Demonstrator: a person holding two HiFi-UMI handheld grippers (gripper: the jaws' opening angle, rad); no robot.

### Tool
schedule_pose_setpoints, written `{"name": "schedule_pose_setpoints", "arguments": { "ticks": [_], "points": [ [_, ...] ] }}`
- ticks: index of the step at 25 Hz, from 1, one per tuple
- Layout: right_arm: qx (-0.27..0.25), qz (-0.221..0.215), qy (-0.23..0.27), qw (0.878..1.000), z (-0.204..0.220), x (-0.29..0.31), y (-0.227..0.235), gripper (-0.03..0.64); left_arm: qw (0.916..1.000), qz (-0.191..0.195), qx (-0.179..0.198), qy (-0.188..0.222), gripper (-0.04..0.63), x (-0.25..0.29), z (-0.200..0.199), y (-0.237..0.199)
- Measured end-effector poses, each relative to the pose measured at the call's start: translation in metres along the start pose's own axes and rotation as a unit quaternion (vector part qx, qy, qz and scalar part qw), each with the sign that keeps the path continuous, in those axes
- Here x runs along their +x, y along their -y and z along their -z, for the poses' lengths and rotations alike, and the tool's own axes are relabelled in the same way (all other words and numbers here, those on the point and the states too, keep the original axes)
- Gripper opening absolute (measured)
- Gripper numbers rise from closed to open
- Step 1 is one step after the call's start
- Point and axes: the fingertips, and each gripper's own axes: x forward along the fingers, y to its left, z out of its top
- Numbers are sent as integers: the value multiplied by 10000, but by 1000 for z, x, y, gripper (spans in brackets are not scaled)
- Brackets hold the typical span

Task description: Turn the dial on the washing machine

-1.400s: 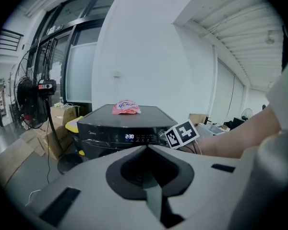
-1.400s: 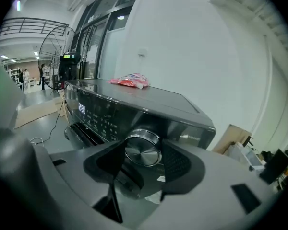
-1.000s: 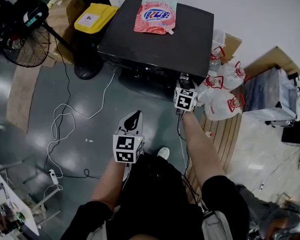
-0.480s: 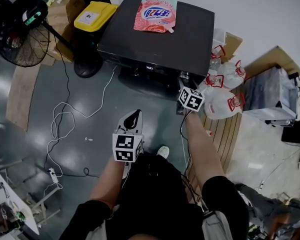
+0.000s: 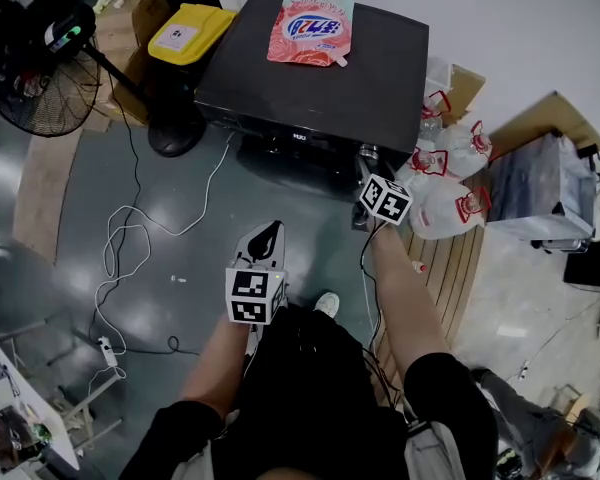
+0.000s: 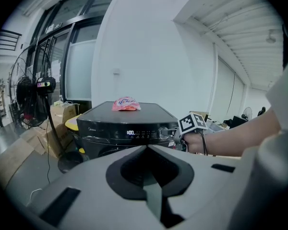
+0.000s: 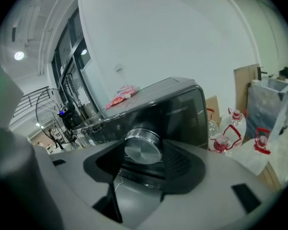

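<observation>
Black washing machine (image 5: 380, 83) stands vs. the white wall; all places below are given off it. Its dial (image 7: 143, 146), a round silver knob, sits at the right end of the front panel, just under the top's front-right corner.

R gripper (image 5: 367, 165) is at that corner w/ jaws clamped on the dial. In the right gripper view the knob fills the gap, w/ one pad on each side of its rim. That gripper's marker cube (image 5: 385, 198) sits tilted, just in front of the machine.

L gripper (image 6: 147, 148) hangs well in front of the machine, approx mid-width, over the grey floor and clear of it. Its jaws are pressed together at the tips, nothing btwn them. The left gripper view shows the machine's front w/ a lit display (image 6: 130, 133) left of the dial. It also shows the hand (image 6: 198, 141) holding the R gripper at the panel's right end.

On the machine's top, towards the back edge, a pink-red detergent pouch (image 5: 311, 28) lies flat. Just left of the machine is a yellow-lidded bin (image 5: 190, 33), and further left a black stand fan (image 5: 45, 78). Right of the machine, on the floor, are whitish plastic containers w/ red handles (image 5: 445, 183); bags or jugs, can't tell. A white cable (image 5: 130, 238) loops on the floor to the machine's front-left.
</observation>
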Motion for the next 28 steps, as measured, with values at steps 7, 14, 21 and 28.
{"name": "schedule_pose_setpoints", "arguments": {
  "ticks": [7,14,21,28],
  "points": [
    [1577,-868,108,9836,3,-1,4,252,10000,25,38,22,12,1,-2,2],
    [2297,-1146,383,9657,4,-1,7,255,9999,64,124,-1,12,3,-2,11],
    [1723,-873,600,9793,2,-20,1,242,9998,78,165,126,12,1,-15,14],
    [506,-709,899,9921,-29,-87,-31,70,9983,290,203,467,12,-3,-43,26]
  ]
}}
